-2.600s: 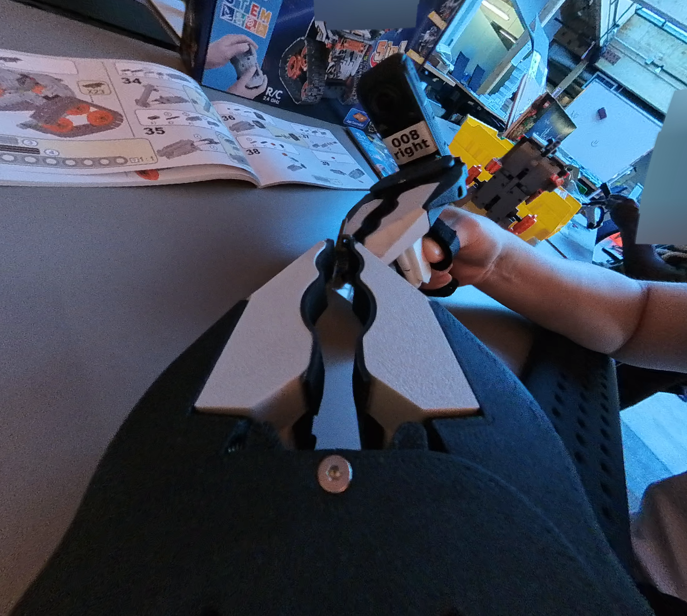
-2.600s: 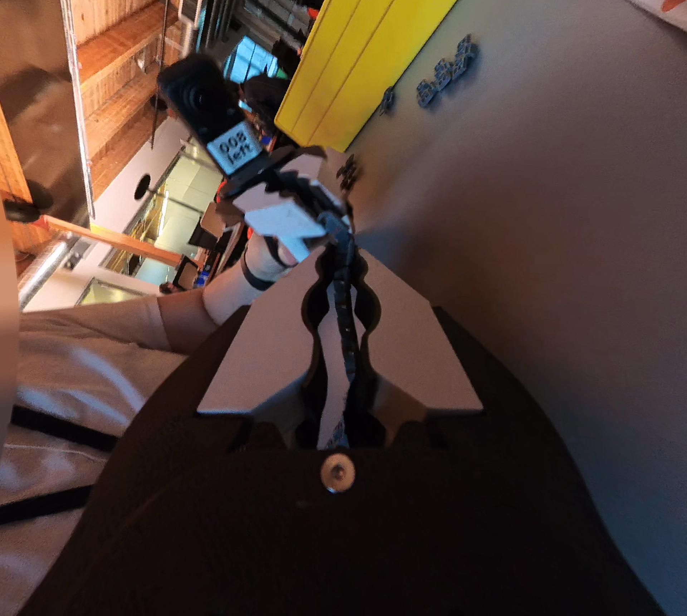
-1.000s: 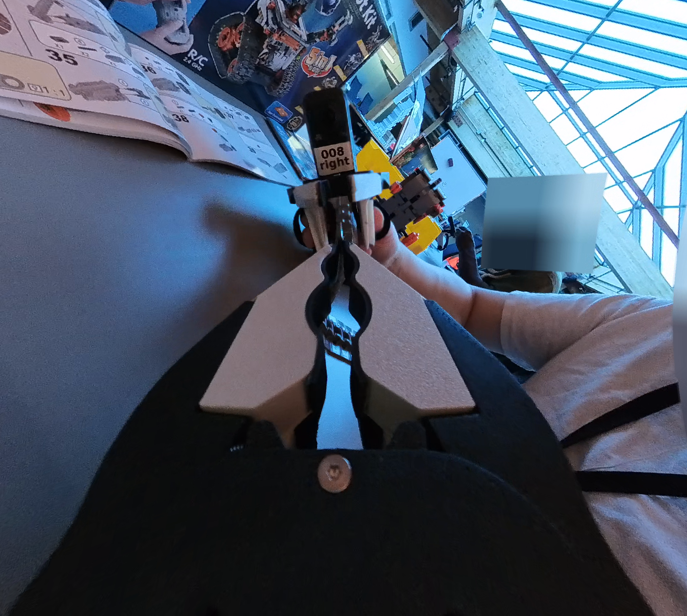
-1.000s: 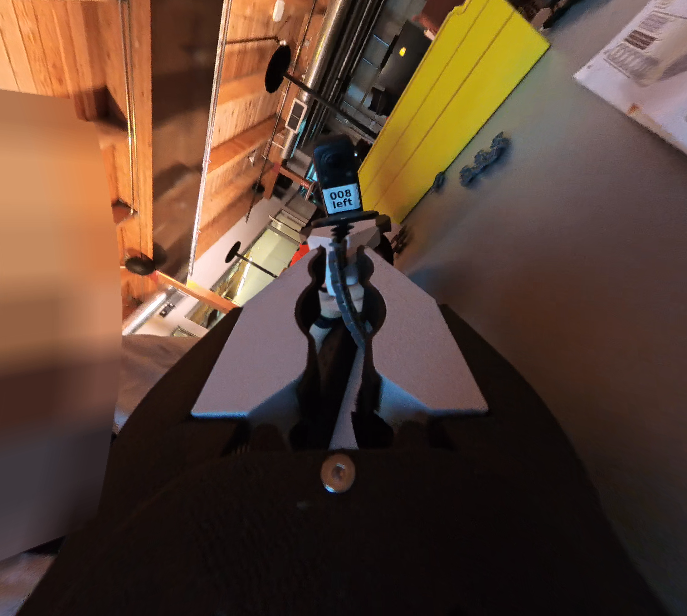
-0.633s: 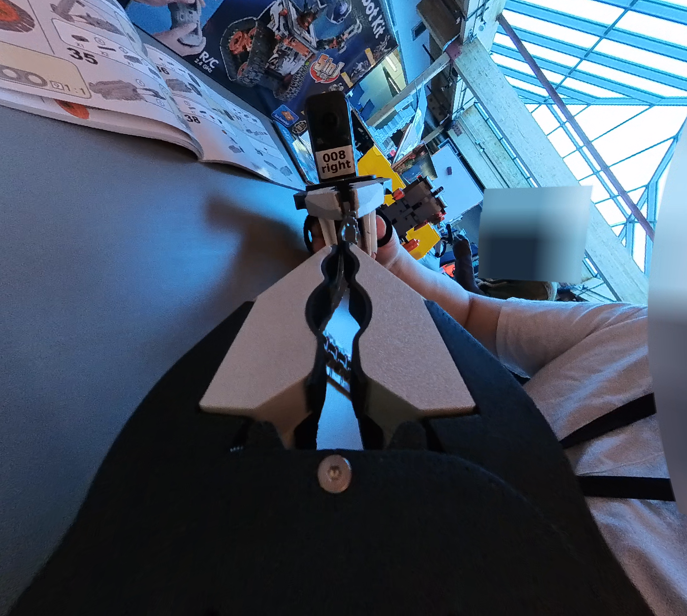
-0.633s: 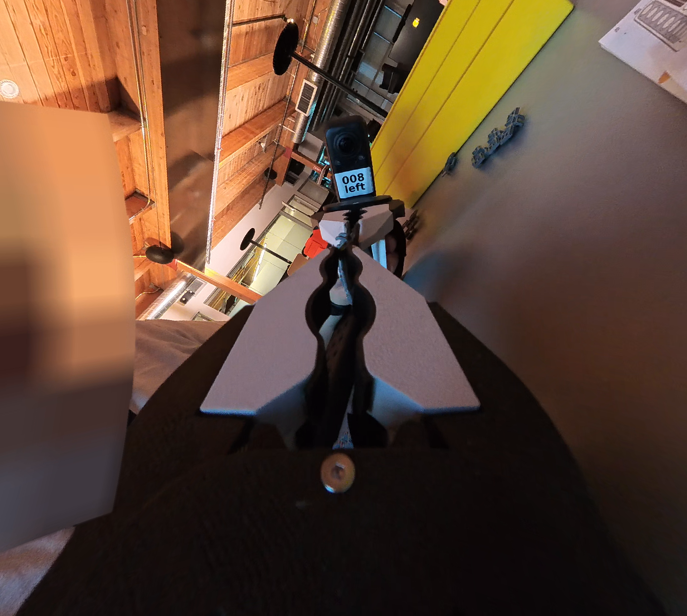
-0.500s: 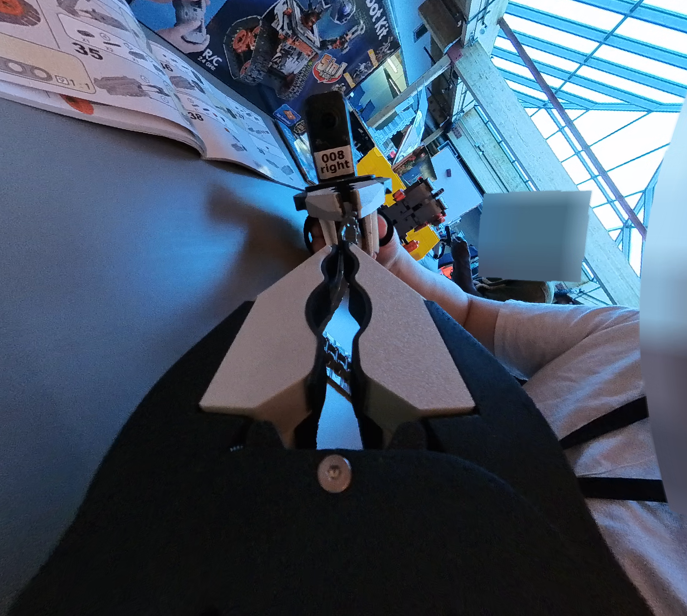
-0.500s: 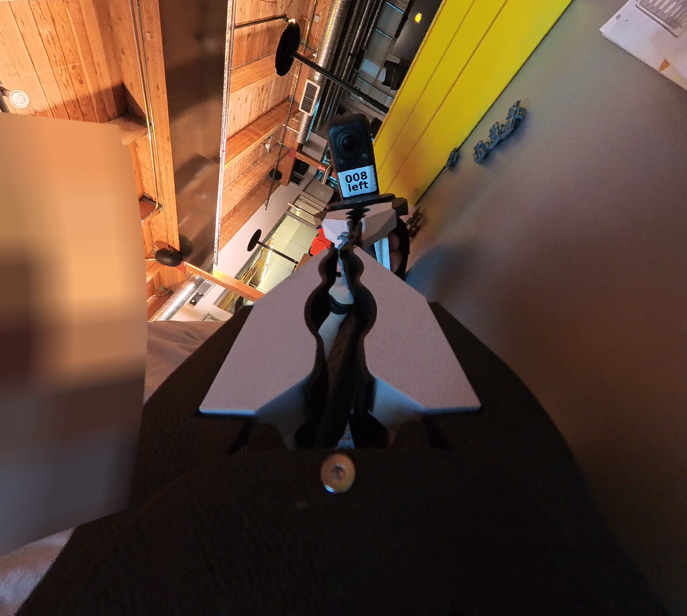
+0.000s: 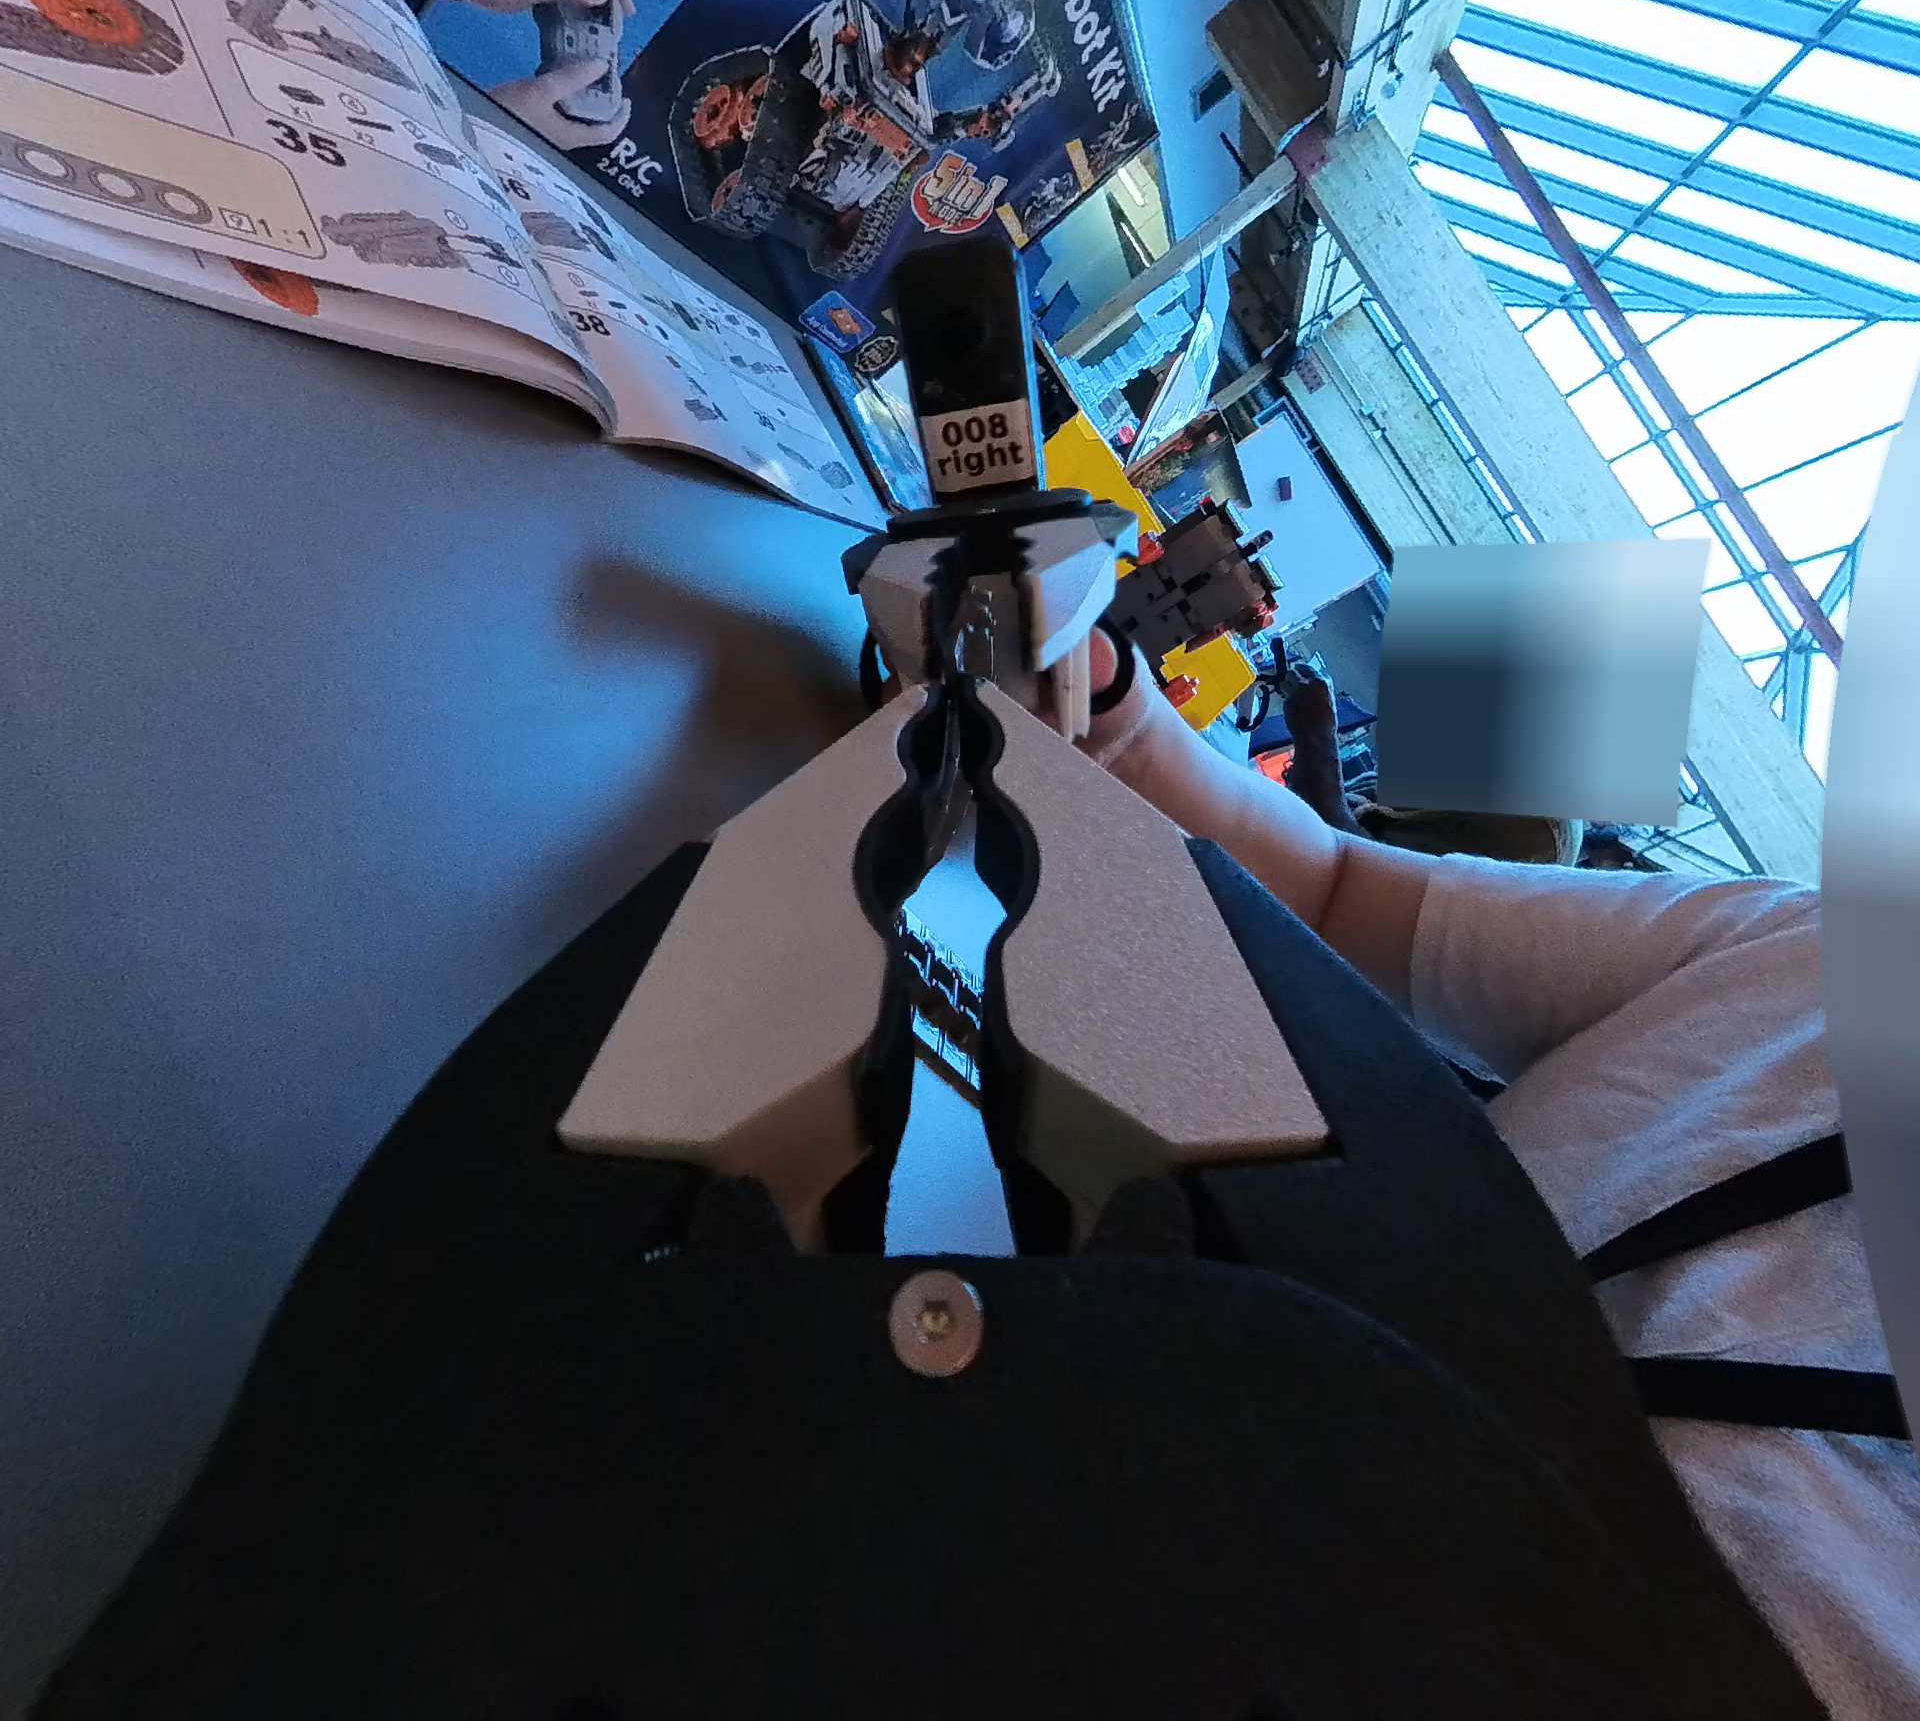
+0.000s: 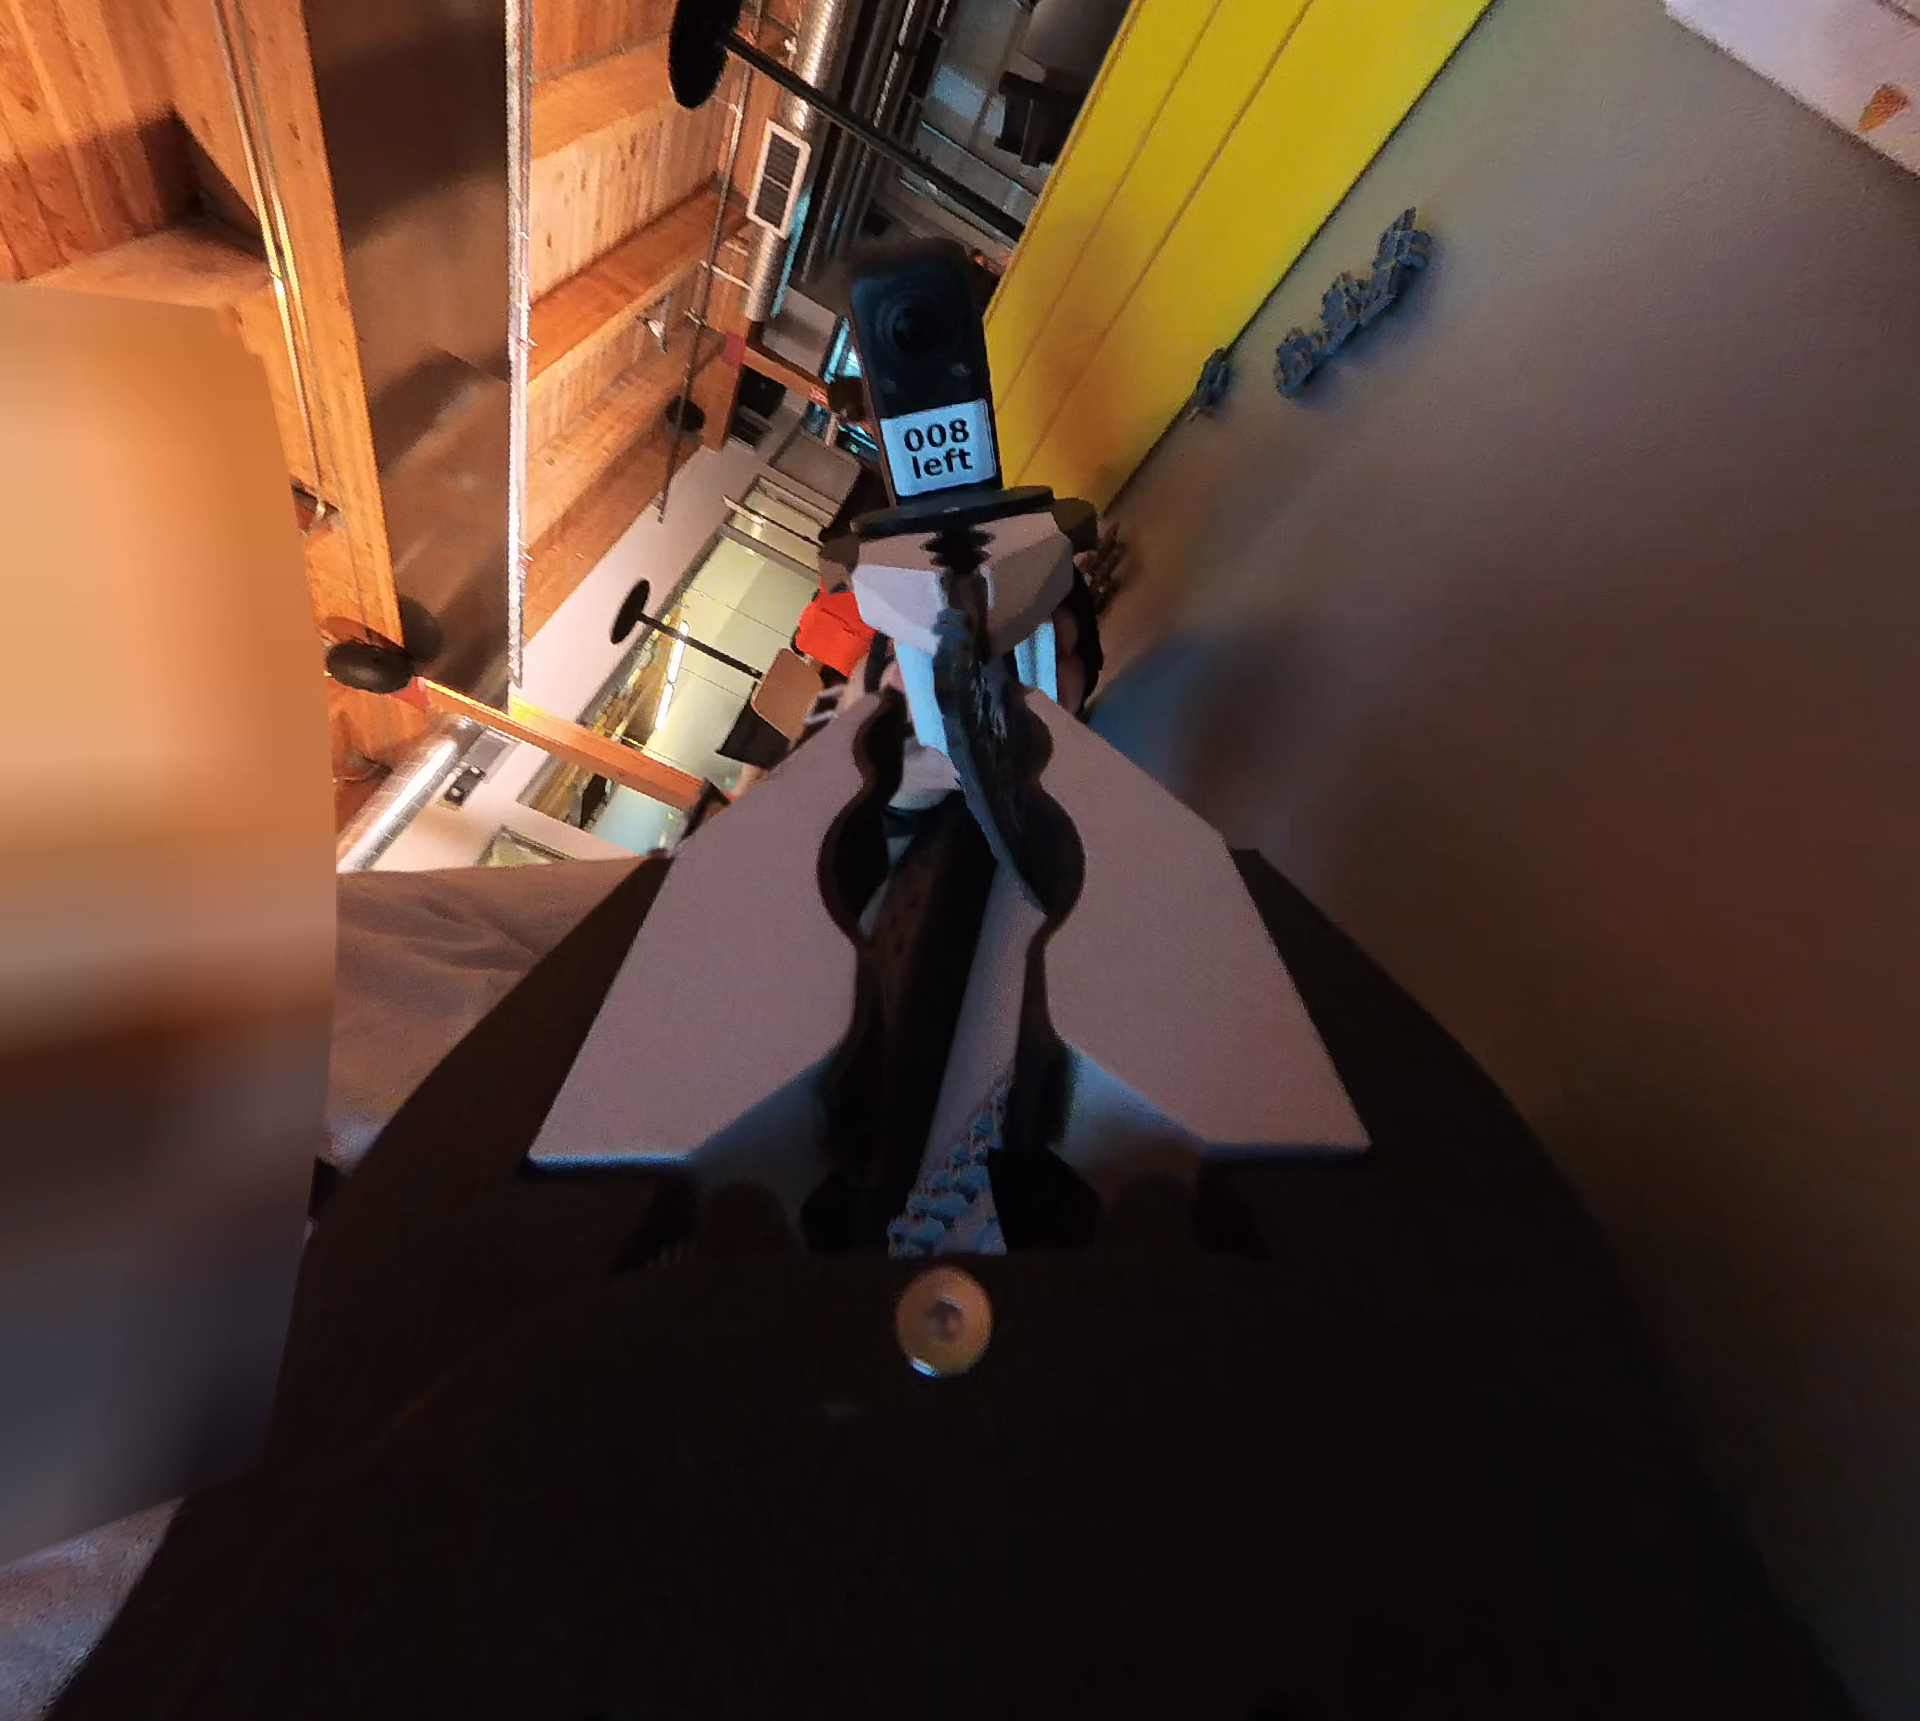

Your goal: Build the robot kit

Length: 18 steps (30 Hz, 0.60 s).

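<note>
Above the grey table (image 9: 260,736), I've got both tools nose to nose: left tool (image 9: 951,715) and right tool (image 10: 961,726) each pinching an end of one dark track chain (image 10: 982,715). Left view alone shows the instruction booklet (image 9: 312,144); right view alone shows loose track pieces (image 10: 1351,310). Since 2.6 seconds ago, both tools have swung into line.

Left wrist view: cool blue cast, strong daylight from glazed roof (image 9: 1714,61), sharp focus. Right wrist view: warm, dim, amber tint; table (image 10: 1558,736) shadowed, slight motion blur. Fisheye bending at edges in both. Soft shadow on table under the far fingers.
</note>
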{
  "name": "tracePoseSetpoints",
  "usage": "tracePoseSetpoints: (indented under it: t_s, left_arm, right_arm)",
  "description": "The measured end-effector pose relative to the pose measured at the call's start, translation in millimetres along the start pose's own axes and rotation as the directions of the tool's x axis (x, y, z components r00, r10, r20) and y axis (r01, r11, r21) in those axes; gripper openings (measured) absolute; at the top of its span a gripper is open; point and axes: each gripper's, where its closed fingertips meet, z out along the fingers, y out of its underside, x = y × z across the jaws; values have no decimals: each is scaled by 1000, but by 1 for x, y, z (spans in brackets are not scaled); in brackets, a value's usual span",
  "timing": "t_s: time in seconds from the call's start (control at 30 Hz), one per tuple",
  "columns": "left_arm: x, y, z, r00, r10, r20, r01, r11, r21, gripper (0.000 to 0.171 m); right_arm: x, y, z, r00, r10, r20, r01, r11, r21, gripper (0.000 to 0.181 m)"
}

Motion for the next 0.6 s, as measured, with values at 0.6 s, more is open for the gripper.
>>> tracePoseSetpoints:
  t_s: [0.6]
  left_arm:
    - [13, 6, 10, 992, 122, -25, -123, 991, -47, 5]
  right_arm:
    - [-8, 5, 1, 998, -39, 41, 40, 999, -29, 9]
